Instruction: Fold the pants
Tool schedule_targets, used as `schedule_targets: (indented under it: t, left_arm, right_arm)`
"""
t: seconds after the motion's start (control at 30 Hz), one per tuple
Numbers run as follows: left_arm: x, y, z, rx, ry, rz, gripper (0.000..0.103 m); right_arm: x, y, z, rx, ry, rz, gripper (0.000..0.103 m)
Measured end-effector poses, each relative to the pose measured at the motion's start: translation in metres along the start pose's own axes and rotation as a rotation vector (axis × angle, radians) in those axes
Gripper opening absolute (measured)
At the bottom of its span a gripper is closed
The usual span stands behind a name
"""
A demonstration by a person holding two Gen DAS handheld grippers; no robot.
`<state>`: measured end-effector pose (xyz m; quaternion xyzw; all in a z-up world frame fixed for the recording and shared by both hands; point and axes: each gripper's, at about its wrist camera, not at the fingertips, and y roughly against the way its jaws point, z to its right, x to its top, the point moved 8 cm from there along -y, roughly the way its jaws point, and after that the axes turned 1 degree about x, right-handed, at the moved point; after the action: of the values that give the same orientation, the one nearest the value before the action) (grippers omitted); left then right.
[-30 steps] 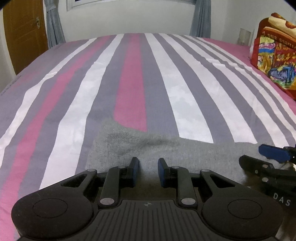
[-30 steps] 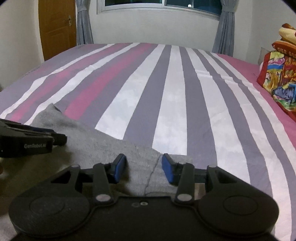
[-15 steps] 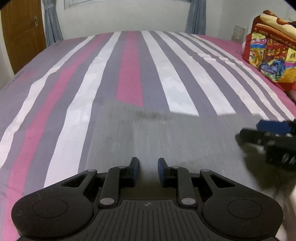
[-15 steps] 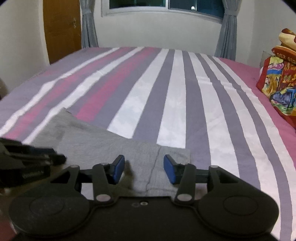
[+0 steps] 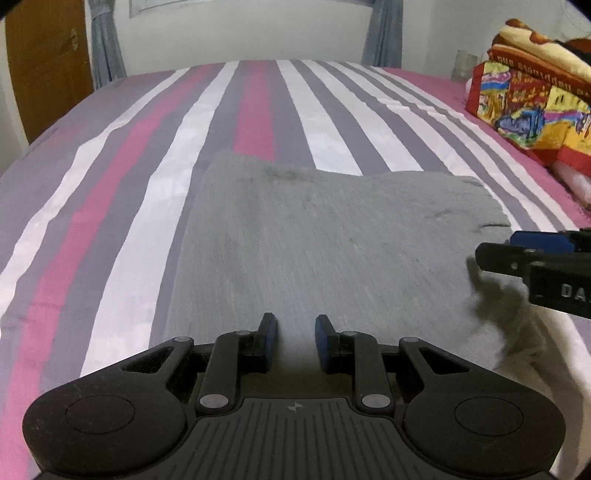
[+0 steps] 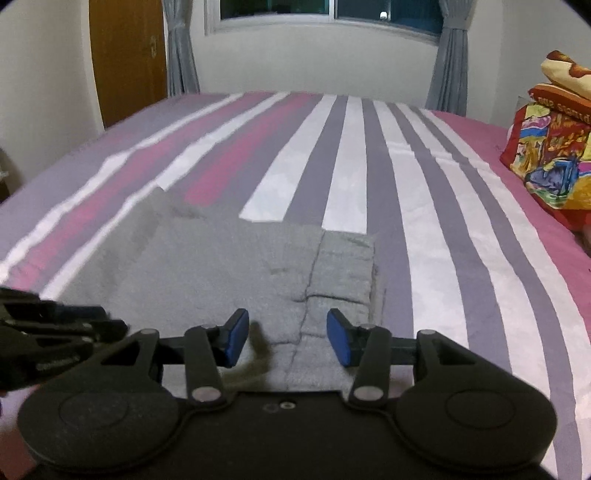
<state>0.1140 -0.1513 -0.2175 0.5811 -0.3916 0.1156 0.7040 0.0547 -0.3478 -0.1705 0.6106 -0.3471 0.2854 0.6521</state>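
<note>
Grey pants (image 5: 314, 229) lie flat on the striped bed, folded into a broad rectangle. In the right wrist view the pants (image 6: 221, 266) show a waistband (image 6: 343, 266) at their right end. My left gripper (image 5: 295, 325) hovers over the near left part of the cloth, its blue pads a narrow gap apart with nothing pinched. Over the waistband end, my right gripper (image 6: 284, 328) stands with its pads wide apart and empty. Each view shows the other gripper's fingers (image 5: 498, 256) (image 6: 74, 317) at its edge.
The striped bedsheet (image 5: 258, 110) stretches far beyond the pants. A folded colourful blanket (image 5: 535, 107) sits at the right side of the bed. A wooden door (image 6: 125, 55) and a curtained window (image 6: 332, 14) stand behind the bed.
Both grippers have drawn back toward the near side of the bed, so more of the grey cloth now shows ahead of them. The pants lie flatter than before.
</note>
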Motion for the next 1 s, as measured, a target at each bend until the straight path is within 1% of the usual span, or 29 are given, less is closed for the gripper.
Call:
schedule_targets:
  t: [0.1,0.2,0.27,0.43,0.6,0.77,0.87,0.93,1.0]
  left_arm:
    - [-0.005,0.005,0.000,0.001,0.005,0.006,0.024]
    - [-0.010,0.008,0.001,0.004,0.011,0.009,0.024]
    - [-0.011,0.008,0.002,0.007,0.014,0.011,0.024]
    - [-0.016,0.014,-0.001,-0.015,0.054,0.008,0.024]
    - [-0.022,0.020,-0.001,-0.013,0.052,0.017,0.024]
    - [-0.022,0.031,-0.004,-0.017,0.068,0.033,0.024]
    - [-0.025,0.030,-0.003,-0.010,0.066,0.033,0.024]
    - [-0.026,0.028,-0.001,-0.005,0.064,0.033,0.024]
    - [-0.027,0.026,0.000,-0.001,0.055,0.034,0.024]
  right_arm:
    - [-0.013,0.006,-0.003,0.008,0.010,-0.013,0.046]
    - [-0.028,-0.001,-0.002,-0.006,0.038,-0.040,0.047]
    - [-0.032,-0.004,-0.003,-0.013,0.050,-0.034,0.047]
    - [-0.035,-0.001,-0.004,-0.014,0.050,-0.033,0.047]
    - [-0.037,0.004,-0.005,-0.018,0.059,-0.029,0.047]
    - [-0.026,0.024,-0.005,0.008,0.015,0.015,0.047]
    - [-0.029,0.023,-0.006,0.004,0.028,0.006,0.047]
    - [-0.036,0.015,-0.004,-0.005,0.031,-0.018,0.047]
    - [-0.038,0.011,-0.003,-0.009,0.033,-0.023,0.047]
